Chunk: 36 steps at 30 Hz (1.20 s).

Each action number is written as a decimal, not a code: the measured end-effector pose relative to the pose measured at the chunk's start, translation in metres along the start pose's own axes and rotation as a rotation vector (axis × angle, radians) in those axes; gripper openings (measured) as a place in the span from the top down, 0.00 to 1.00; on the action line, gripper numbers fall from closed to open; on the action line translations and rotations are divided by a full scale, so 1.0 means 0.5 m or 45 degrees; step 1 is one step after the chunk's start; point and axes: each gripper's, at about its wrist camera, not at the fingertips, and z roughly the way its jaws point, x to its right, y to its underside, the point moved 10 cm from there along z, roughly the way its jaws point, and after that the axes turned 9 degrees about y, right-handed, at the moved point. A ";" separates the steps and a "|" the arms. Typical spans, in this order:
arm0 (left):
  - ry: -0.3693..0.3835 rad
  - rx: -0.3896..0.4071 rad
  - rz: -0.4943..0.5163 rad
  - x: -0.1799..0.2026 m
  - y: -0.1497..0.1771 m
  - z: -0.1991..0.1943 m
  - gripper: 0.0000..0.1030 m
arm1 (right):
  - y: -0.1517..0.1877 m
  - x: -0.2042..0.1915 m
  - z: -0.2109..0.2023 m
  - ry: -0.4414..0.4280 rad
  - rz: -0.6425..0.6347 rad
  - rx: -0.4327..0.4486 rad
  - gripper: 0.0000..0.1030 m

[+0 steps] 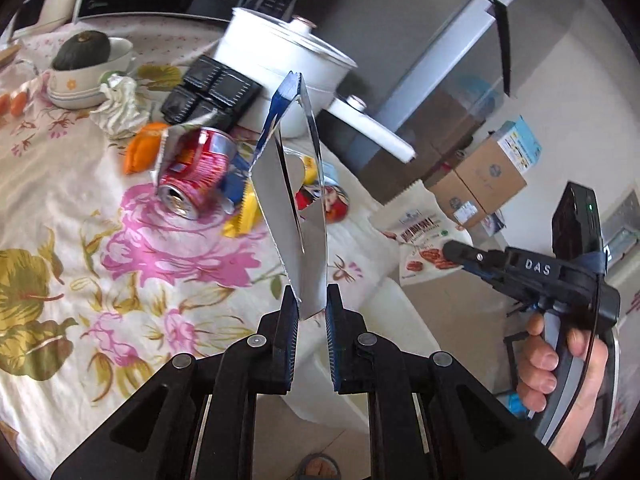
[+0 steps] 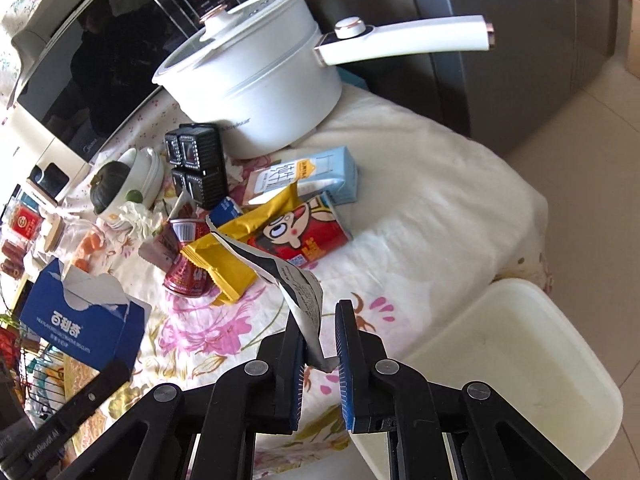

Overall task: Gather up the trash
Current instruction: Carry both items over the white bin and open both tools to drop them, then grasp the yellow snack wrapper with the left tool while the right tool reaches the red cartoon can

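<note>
My left gripper (image 1: pixel 312 304) is shut on a silver foil wrapper with a blue edge (image 1: pixel 292 184), held upright above the floral tablecloth. My right gripper (image 2: pixel 320 328) holds a white printed snack wrapper (image 2: pixel 296 284) between its jaws; the jaws stand a little apart with the wrapper against the left pad. In the left wrist view the right gripper (image 1: pixel 452 250) holds this pouch (image 1: pixel 424 240) above a white bin. On the table lie a crushed red can (image 1: pixel 196 172) (image 2: pixel 186 270), a yellow wrapper (image 2: pixel 236 248), a red cartoon can (image 2: pixel 304 234) and a blue milk carton (image 2: pixel 308 176).
A white bin (image 2: pixel 520 360) stands on the floor beside the table's edge. A white pot (image 2: pixel 256 88), black boxes (image 2: pixel 196 168), a bowl with a dark squash (image 1: pixel 80 64), a crumpled tissue (image 1: pixel 120 108), a blue tissue box (image 2: pixel 84 320) and a microwave (image 2: pixel 80 80) crowd the table.
</note>
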 end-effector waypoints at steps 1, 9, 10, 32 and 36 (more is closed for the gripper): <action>0.027 -0.022 0.041 0.028 0.014 0.015 0.87 | 0.004 0.010 -0.007 0.026 0.002 0.008 0.87; 0.067 -0.274 0.359 0.182 0.162 0.160 0.87 | 0.076 0.125 -0.036 0.149 0.142 -0.028 0.87; 0.064 -0.304 0.382 0.191 0.179 0.176 0.87 | 0.083 0.142 -0.040 0.144 0.177 -0.036 0.87; -0.156 -0.464 0.383 0.100 0.164 0.254 0.76 | 0.116 0.187 0.003 0.130 0.556 -0.180 0.48; -0.234 -0.365 0.273 0.024 0.065 0.205 0.71 | 0.091 0.153 0.030 0.079 0.557 -0.196 0.41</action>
